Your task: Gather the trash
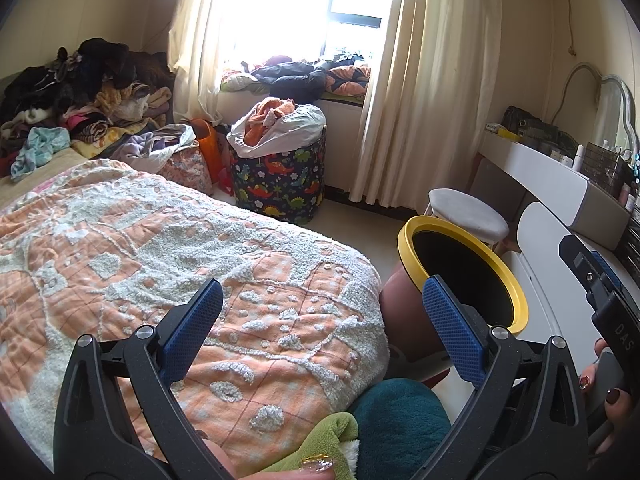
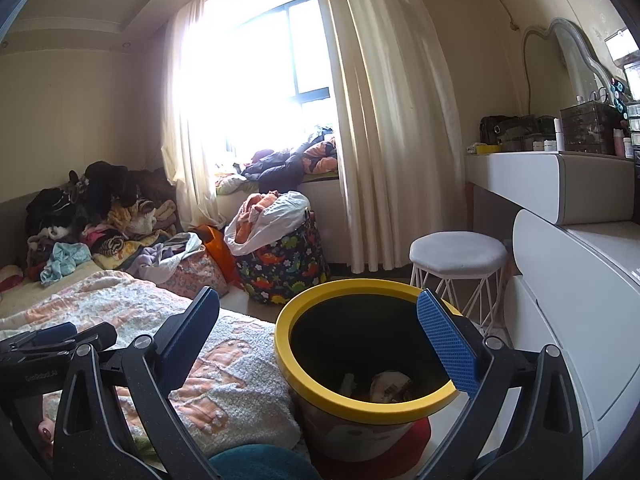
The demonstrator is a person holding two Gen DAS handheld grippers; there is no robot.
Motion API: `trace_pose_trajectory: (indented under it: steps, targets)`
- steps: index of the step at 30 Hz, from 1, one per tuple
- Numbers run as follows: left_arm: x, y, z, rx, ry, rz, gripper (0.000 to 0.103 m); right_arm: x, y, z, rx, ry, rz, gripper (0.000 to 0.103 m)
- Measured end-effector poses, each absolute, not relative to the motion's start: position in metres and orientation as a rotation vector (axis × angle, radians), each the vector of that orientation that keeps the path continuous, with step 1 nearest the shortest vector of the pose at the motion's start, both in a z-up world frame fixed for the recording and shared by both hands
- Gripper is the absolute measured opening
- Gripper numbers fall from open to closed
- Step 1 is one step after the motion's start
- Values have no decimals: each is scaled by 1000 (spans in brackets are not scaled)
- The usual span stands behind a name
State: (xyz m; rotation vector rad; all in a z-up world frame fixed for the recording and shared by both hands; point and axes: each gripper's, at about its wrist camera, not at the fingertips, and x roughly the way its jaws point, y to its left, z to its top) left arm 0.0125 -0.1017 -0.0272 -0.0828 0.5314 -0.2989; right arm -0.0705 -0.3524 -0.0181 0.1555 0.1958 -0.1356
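Observation:
A yellow-rimmed trash bin [image 2: 360, 408] stands on the floor beside the bed, with crumpled paper trash [image 2: 390, 386] at its bottom. It also shows in the left wrist view [image 1: 404, 236], to the right of the bed. My right gripper [image 2: 320, 332] is open and empty, hovering just above the bin's mouth. My left gripper [image 1: 322, 320] is open and empty, above the orange and white blanket [image 1: 160, 248] at the bed's foot. The right gripper's body [image 1: 608, 304] shows at the right edge of the left wrist view.
A white stool [image 2: 458, 254] stands behind the bin. A white vanity desk [image 2: 560, 184] with a mirror runs along the right wall. A dinosaur-print laundry basket [image 2: 284, 264] with a white bag stands by the curtain. Clothes are piled [image 1: 80, 92] at the bed's head.

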Motion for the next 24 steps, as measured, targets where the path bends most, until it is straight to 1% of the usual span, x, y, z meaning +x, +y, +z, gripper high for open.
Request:
trace_pose_trajectory:
  steps: [8, 11, 14, 16, 17, 19, 21, 24]
  targets:
    - [17, -103, -28, -50, 555, -286, 92, -70, -349, -16, 150, 202, -115, 96]
    - [22, -101, -32, -59, 592, -261, 92, -69, -337, -2, 119, 176, -70, 97]
    - [31, -72, -33, -136, 637, -215, 92, -51, -309, 21, 62, 179, 47, 97]
    - [38, -35, -37, -212, 684, -139, 92, -33, -278, 37, 31, 184, 166, 97]
    - [39, -7, -39, -249, 705, -69, 92, -17, -254, 44, 5, 221, 246, 97]
    - [39, 49, -47, -294, 734, 72, 92, 16, -200, 47, -45, 354, 436, 97]
    - [32, 113, -59, -318, 756, 265, 92, 46, -125, 36, -108, 524, 634, 97]
    - [16, 212, -87, -358, 822, 552, 92, 68, -13, -9, -239, 737, 793, 97]
